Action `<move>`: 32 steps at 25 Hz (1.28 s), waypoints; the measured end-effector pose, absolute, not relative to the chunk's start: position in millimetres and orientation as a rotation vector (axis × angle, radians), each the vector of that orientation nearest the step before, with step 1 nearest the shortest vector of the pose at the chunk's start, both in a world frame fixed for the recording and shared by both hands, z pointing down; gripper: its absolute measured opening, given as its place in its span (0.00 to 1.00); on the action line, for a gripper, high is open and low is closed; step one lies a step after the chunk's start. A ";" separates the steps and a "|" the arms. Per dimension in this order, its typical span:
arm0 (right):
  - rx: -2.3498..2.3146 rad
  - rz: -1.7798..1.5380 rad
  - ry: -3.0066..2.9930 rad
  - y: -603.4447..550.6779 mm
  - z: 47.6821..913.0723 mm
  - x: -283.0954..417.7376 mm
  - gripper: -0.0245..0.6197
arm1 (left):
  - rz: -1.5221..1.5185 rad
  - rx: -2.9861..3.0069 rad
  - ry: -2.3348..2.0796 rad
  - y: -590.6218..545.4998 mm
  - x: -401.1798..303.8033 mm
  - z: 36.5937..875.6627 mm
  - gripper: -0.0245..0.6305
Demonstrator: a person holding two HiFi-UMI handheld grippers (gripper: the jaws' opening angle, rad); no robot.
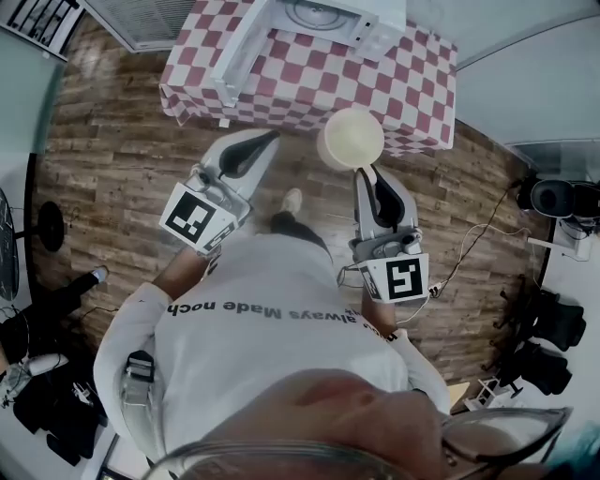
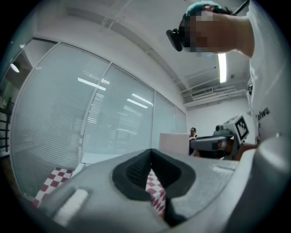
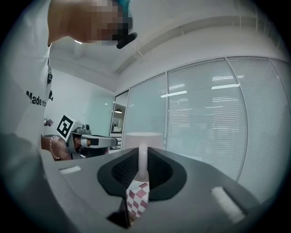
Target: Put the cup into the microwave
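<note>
Past the person's white shirt (image 1: 272, 347), the right gripper (image 1: 367, 176) holds the cup (image 1: 351, 139) at the checkered table's (image 1: 403, 84) near edge, short of the microwave (image 1: 323, 17). Only the right gripper view shows its jaws clamped on the handle (image 3: 142, 159). The left gripper's (image 2: 151, 169) jaws meet, empty.

White long-sleeved shirt (image 1: 281, 347), dark lettering (image 1: 262, 310); dark trousers (image 1: 298, 230); pale shoe (image 1: 292, 200).

A checked-cloth table (image 1: 412, 94) stands on wood-plank floor (image 1: 122, 178), amid blind-covered glass walls (image 2: 59, 118) under a ceiling strip light (image 2: 222, 68).
</note>
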State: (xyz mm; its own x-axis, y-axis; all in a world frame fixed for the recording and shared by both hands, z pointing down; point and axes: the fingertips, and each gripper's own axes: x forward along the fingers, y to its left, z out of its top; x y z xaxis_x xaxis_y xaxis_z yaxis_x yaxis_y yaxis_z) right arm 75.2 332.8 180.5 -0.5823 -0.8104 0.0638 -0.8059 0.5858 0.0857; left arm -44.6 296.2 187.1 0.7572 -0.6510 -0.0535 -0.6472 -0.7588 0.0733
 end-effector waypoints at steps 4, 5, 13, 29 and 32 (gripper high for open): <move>1.393 -0.065 -2.717 301.5 180.5 100.2 0.10 | -0.108 2.894 -1.066 265.4 -19.1 188.6 0.04; 1.393 -0.064 -2.718 294.6 180.4 106.0 0.10 | -0.106 2.893 -1.066 258.5 -13.1 188.9 0.04; 1.385 -0.070 -2.722 252.9 180.9 138.9 0.10 | -0.107 2.885 -1.088 219.4 19.1 191.7 0.04; 1.371 -0.029 -2.721 194.1 193.3 124.0 0.10 | -0.076 2.844 -1.123 161.3 0.6 207.1 0.04; 1.398 -0.021 -2.703 169.2 194.0 120.1 0.10 | -0.087 2.855 -1.091 132.8 -0.7 206.0 0.04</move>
